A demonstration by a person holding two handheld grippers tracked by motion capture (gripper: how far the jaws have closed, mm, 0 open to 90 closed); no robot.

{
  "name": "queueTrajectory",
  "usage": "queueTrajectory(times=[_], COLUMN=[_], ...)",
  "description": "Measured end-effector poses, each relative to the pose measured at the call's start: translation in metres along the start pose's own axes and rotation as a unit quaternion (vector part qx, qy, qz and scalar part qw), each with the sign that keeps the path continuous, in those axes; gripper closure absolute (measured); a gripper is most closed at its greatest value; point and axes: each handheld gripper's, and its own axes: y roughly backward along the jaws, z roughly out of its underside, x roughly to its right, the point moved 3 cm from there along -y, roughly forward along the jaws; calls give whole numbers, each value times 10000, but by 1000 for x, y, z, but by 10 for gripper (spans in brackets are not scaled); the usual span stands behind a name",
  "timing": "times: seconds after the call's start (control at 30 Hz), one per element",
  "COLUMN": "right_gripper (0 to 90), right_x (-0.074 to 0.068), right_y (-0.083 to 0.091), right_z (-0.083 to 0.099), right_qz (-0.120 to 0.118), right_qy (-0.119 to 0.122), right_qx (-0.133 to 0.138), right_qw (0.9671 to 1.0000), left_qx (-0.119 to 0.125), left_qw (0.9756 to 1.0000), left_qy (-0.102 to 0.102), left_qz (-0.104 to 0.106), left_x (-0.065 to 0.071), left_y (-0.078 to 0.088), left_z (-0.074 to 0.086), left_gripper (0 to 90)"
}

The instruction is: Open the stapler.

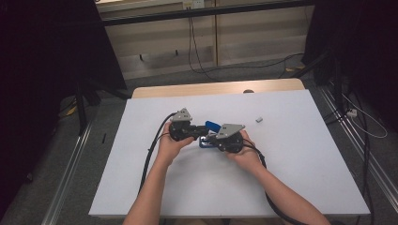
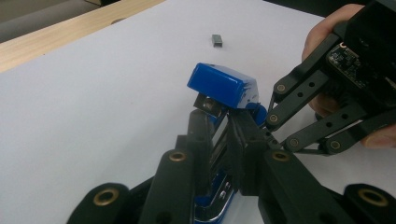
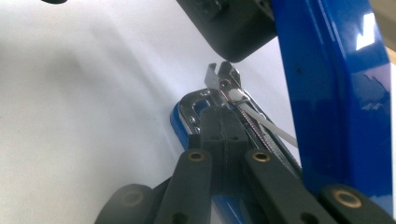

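I see a blue stapler [image 1: 210, 132] near the middle of the white surface [image 1: 141, 178], lid swung up and open. My left claw [image 2: 219, 140] is pinched narrow on the stapler's metal magazine, approx at its mid-length. My right claw [image 3: 219, 128] comes in from 3 o'clock, jaws pressed together on the stapler's chrome base w/ the staple channel just beside them. A small strip of staples [image 1: 258, 119] lies apart on the surface at 2 o'clock from the stapler.
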Motion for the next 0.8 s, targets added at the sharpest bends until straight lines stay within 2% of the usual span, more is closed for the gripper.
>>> queueTrajectory(times=[0.4,0.5,0.67,0.8], right_gripper=[900,900,900,900], right_x=[1,2,2,2], right_y=[0,0,1,3], right_z=[0,0,0,0], right_qz=[-17,-18,18,67], right_qy=[-122,-176,-190,-324], right_qx=[2,-11,-6,97], right_qw=[9999,9998,9998,9994], left_qx=[2,-46,-51,-33], left_qw=[10000,9999,10000,10000], left_qy=[-7,-87,-53,-43], left_qz=[1,-20,-10,-26], left_x=[2,2,2,2], left_y=[0,0,0,0], left_z=[-7,-8,-8,-9], left_gripper=[801,804,804,804])
